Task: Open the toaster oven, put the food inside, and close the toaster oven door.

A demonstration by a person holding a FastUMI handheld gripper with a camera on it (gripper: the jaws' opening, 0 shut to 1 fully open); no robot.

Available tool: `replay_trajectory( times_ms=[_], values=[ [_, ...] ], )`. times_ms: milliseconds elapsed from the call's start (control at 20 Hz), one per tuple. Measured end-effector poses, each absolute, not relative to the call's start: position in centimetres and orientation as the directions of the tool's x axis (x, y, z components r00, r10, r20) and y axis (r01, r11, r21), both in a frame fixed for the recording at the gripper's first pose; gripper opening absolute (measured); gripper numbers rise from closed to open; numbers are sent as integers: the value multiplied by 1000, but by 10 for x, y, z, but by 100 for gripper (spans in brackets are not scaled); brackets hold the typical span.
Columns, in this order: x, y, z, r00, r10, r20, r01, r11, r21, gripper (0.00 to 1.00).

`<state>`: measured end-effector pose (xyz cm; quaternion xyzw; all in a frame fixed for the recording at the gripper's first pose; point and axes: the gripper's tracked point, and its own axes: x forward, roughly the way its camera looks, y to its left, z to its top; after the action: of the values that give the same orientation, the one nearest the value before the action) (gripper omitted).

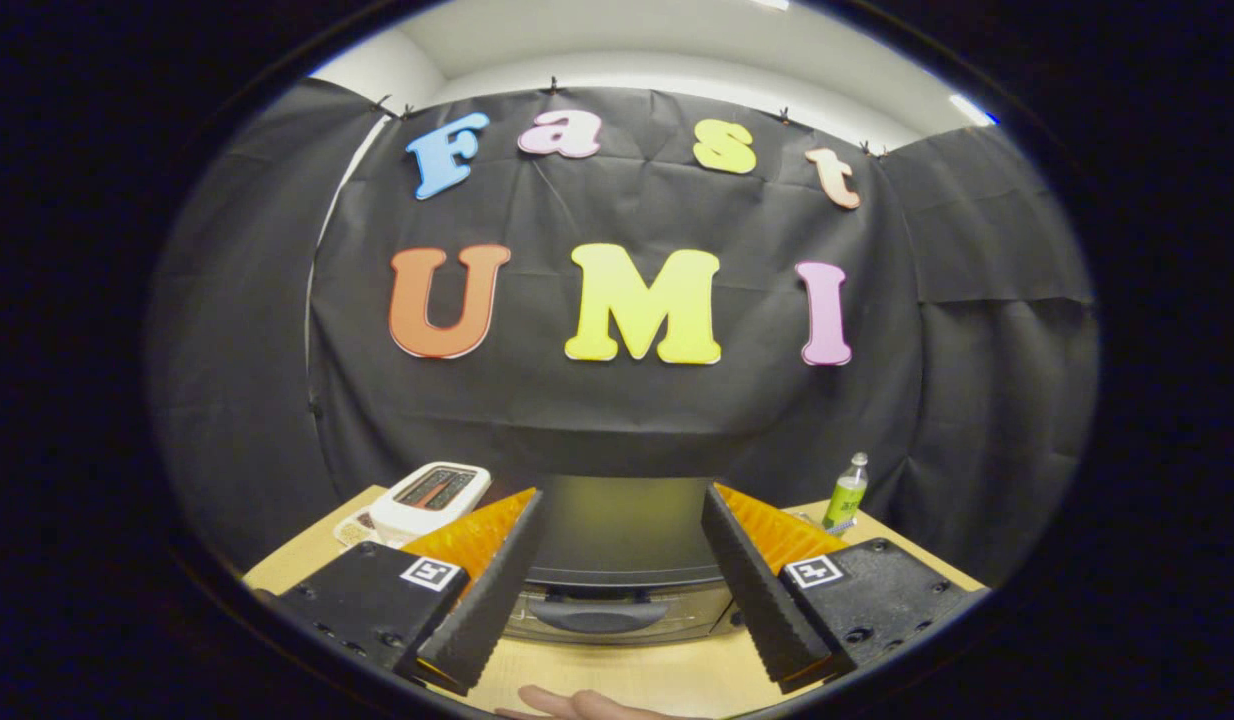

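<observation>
fingertips of a hand [577,704] rest on the wooden table [657,680] just under the gripper [617,590], whose fingers stand wide and empty. between them sits the toaster oven [622,545], door shut, handle [597,615] facing the fingers, likely lined up for opening. a white toaster [429,497] and a bottle [846,492] flank it.

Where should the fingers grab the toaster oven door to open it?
Best on the dark handle, a wide bar across the top of the toaster oven door. Come from the front, above it. The gripper is open, with the handle between its fingers.
</observation>
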<state>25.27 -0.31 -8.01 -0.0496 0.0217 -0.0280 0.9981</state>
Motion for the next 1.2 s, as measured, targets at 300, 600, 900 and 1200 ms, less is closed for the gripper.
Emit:
replay_trajectory(
  times_ms=[300, 600, 900, 1200],
  values=[
    [296, -11, -135, 981, -90, -170, 76, 993, -92, 100],
    [307, -24, -174, 954, -91, -287, 81, 996, -46, 100],
    [297, -24, -174, 963, -72, -259, 58, 996, -61, 100],
    [287, -25, -192, 947, -55, -317, 46, 998, -35, 100]
  ],
)
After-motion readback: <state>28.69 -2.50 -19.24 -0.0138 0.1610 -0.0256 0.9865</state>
